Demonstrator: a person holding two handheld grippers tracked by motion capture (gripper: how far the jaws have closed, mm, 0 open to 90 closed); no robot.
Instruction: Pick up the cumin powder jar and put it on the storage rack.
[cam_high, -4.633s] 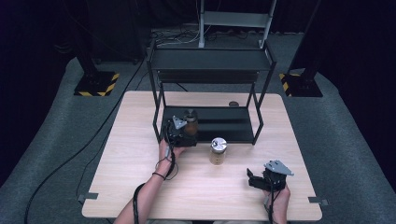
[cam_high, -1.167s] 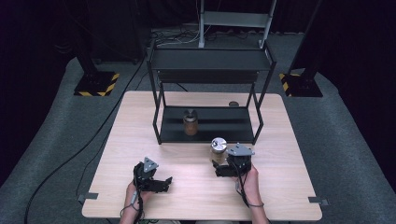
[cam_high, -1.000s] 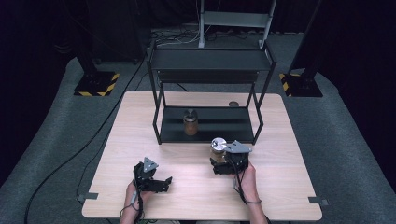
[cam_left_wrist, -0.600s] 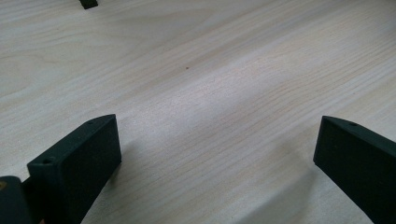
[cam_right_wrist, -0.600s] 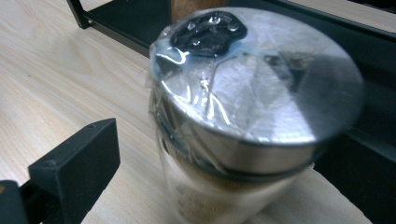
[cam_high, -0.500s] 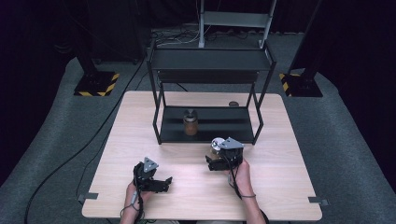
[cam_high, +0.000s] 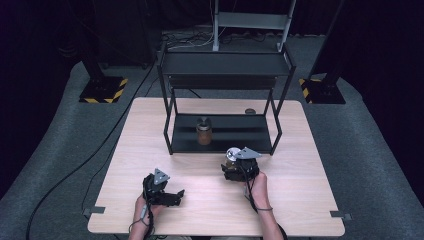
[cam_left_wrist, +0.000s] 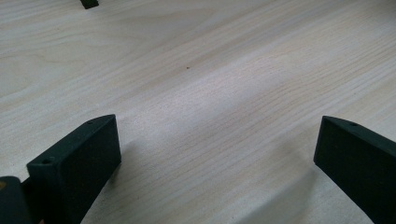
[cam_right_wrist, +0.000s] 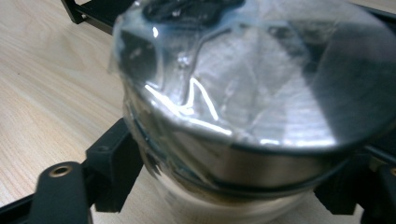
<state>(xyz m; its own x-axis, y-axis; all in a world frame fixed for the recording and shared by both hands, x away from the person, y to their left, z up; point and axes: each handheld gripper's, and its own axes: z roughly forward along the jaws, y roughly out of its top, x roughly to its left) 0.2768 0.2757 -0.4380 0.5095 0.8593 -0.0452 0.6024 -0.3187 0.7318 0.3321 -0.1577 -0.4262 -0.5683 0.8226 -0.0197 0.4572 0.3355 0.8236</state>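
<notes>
Dark carpet is surrounding the pale wooden table (cam_high: 150, 125), where a black two-tier rack (cam_high: 222, 70) is standing toward twelve o'clock with a brown bottle (cam_high: 203, 132) sitting on its lower shelf. At seven o'clock the left gripper (cam_high: 172, 196) is lying low over bare wood, jaws spread wide — nothing between them. Near five o'clock the right gripper (cam_high: 231, 167) has just been closing; its jaws are gripping the silver-lidded jar (cam_right_wrist: 243, 107) below the lid — just in front of the rack.

On my tabletop (cam_high: 150, 130), a shelf rack (cam_high: 222, 100) stands at the back, one jar (cam_high: 203, 131) on its lower shelf; a second jar (cam_high: 232, 155) sits before it, right of my left claw (cam_high: 170, 196).
</notes>
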